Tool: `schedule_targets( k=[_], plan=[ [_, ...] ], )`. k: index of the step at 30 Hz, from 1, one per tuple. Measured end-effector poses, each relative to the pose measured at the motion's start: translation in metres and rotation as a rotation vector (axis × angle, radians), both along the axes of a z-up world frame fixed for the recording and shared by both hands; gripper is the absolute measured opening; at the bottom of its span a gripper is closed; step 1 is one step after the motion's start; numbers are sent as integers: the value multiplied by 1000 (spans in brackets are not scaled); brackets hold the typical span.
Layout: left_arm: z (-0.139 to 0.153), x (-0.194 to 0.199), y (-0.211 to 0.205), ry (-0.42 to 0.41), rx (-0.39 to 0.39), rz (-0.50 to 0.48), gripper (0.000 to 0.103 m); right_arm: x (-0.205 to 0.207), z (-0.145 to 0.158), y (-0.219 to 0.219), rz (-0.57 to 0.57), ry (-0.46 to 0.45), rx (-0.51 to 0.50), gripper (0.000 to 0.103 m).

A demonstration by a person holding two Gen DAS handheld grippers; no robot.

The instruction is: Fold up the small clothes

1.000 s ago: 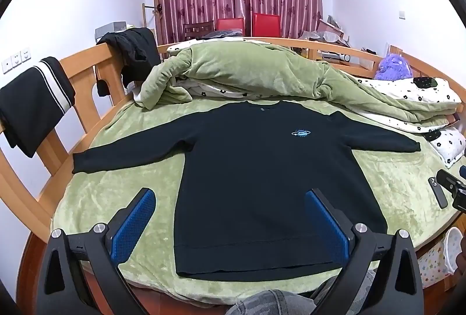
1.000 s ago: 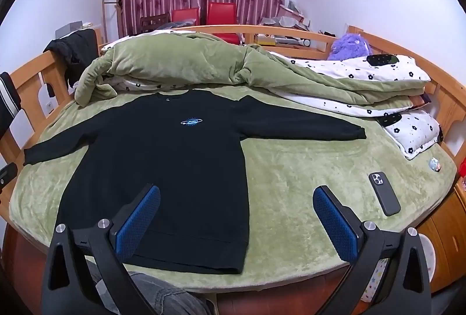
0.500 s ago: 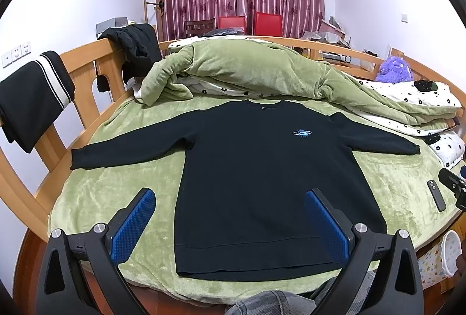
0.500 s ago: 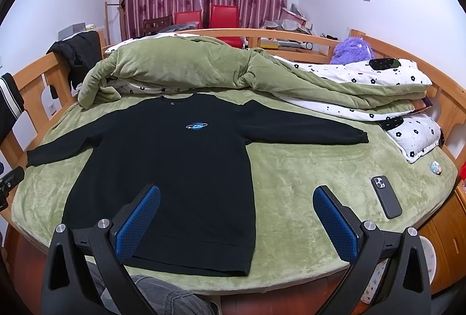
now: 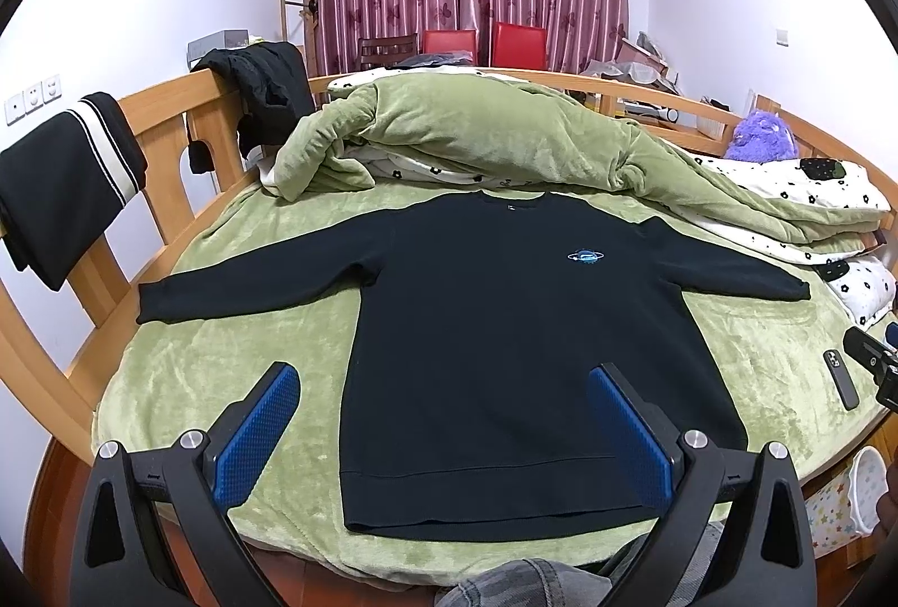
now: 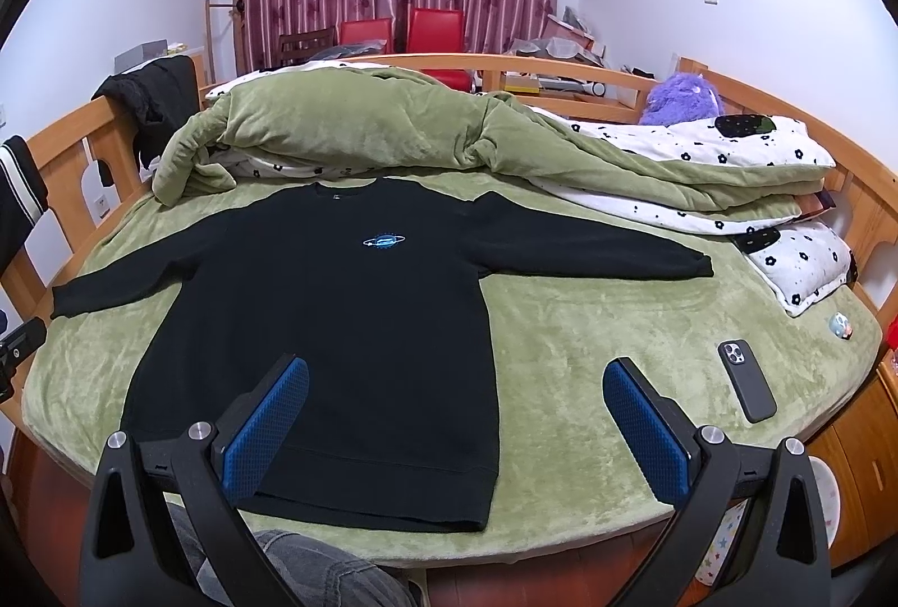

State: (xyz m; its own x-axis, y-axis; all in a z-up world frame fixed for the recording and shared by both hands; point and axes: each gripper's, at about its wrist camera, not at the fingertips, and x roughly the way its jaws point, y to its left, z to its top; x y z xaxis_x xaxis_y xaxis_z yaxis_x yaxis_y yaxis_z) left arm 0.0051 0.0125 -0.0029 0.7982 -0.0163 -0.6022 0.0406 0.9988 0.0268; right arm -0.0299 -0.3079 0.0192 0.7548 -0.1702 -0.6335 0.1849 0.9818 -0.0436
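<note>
Compared with a second ago, we see little change: both views have drifted slightly, so the black sweatshirt sits a touch higher and more centred in each picture, but it lies where it lay, flat on the green blanket of the bed, front up, both sleeves stretched out to the sides. Its hem is nearest to us and its collar lies just beside the heaped green duvet. The small blue planet emblem on the chest shows in both views.

Our left tool hangs above the lower part of the sweatshirt with its blue pads wide apart and nothing between them; the left pad is over bare blanket, the right pad over the cloth. Our right tool is likewise spread apart and empty, its left pad over the sweatshirt's hem corner, its right pad over open blanket. Neither touches the garment as far as we can tell.

A dark phone lies on the blanket near the right edge of the bed, well apart from the sweatshirt. In the left wrist view it is partly cut off behind the other tool's black body at the frame edge. A purple plush toy rests by the far rail, partly hidden behind the flowered quilt. At the bottom of both views a patch of grey trousers shows, mostly hidden by the tools' frames.
</note>
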Motion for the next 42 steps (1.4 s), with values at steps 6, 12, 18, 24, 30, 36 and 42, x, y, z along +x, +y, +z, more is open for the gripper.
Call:
schedule_targets(
  k=[6, 12, 18, 24, 30, 36, 42],
  plan=[
    [-2, 0, 0, -1, 0, -2, 103, 0, -1, 2, 1, 3, -2, 103],
    [-4, -1, -2, -2, -2, -2, 103, 1, -2, 7, 1, 6, 3, 103],
    [-6, -2, -2, -1, -1, -5, 103, 2, -5, 5, 4, 5, 6, 103],
    [-8, -2, -4, 3, -11, -4, 103, 2, -5, 5, 2, 5, 5, 103],
    [-8, -2, -4, 2, -11, -4, 103, 2, -6, 7, 4, 2, 8, 103],
    [-10, -3, -4, 3, -9, -1, 103, 4, -7, 10, 7, 5, 10, 103],
    [-15, 1, 0, 11, -28, 1, 103, 5, -8, 11, 6, 5, 14, 103]
  ],
)
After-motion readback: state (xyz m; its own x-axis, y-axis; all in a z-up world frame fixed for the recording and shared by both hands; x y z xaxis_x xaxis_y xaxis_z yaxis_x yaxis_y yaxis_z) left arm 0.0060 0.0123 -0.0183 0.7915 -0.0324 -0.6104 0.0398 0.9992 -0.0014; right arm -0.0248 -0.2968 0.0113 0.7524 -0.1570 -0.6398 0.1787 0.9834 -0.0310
